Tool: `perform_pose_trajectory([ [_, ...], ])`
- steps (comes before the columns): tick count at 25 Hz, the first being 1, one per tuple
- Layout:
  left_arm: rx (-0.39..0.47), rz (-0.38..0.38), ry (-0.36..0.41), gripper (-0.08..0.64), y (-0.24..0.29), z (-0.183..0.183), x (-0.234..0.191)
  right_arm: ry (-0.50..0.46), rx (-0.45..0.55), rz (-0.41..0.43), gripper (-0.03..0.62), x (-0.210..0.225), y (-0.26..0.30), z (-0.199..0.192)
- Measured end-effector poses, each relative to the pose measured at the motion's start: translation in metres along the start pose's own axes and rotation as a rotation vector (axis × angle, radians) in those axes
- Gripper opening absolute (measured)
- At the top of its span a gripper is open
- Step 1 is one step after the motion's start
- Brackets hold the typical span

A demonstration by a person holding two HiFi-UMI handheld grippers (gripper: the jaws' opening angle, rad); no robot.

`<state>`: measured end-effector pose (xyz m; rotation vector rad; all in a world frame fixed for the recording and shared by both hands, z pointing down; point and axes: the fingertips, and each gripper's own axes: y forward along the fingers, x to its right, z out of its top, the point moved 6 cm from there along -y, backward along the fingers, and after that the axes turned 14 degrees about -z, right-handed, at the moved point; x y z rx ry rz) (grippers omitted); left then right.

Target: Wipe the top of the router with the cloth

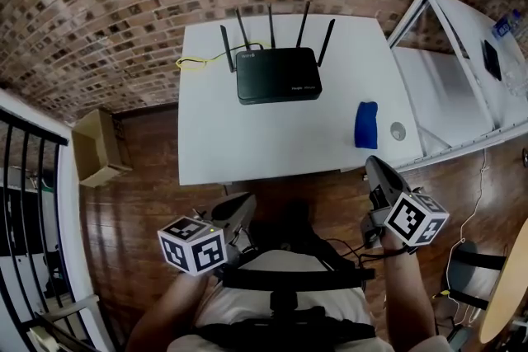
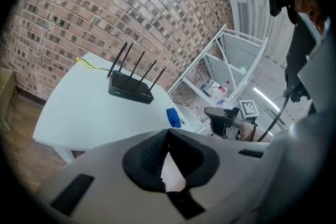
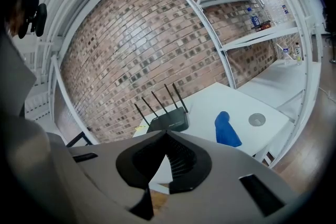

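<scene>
White counter (image 1: 247, 136) against a brick wall (image 1: 124, 4). Black router (image 1: 278, 75) sits flat at the middle of the far edge, five antennas upright. A yellow cable (image 1: 198, 62) loops from its back toward the far left corner.

Blue cloth (image 1: 366, 124), bunched lengthwise, lies near the right edge toward the near right corner, well apart from the router. A small round grey disc (image 1: 398, 130) sits just beside it on the right-edge side.

Left gripper (image 1: 245, 200): off the counter, short of the near edge, over wood floor (image 1: 132, 218). Jaws together, nothing between them.

Right gripper (image 1: 375, 163): also short of the near edge, below the cloth's end of the counter. Jaws together, empty.

Cardboard box (image 1: 97, 148) on the floor off the left edge.
</scene>
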<state>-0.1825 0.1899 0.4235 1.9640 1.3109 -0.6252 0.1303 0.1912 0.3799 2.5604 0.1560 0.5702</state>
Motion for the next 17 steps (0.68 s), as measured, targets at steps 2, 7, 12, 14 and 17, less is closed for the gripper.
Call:
perform_pose_trajectory([
  [2,-0.002,-0.003,-0.001,0.032,-0.003,-0.004,0.001,0.002,-0.001,-0.003,0.015,-0.001,-0.004,-0.004],
  [7,-0.003,-0.009,-0.002,0.032,-0.011,-0.009,0.004,0.001,-0.006,-0.010,0.015,-0.005,-0.011,-0.011],
  [12,0.004,-0.015,-0.002,0.032,-0.016,-0.015,0.006,-0.010,-0.007,-0.009,0.015,-0.008,-0.018,-0.016],
  [14,0.005,-0.015,-0.005,0.032,-0.018,-0.017,0.006,-0.013,-0.008,-0.008,0.015,-0.010,-0.020,-0.018],
  [17,0.009,-0.015,-0.006,0.032,-0.022,-0.019,0.007,-0.019,-0.011,-0.006,0.015,-0.013,-0.022,-0.019],
])
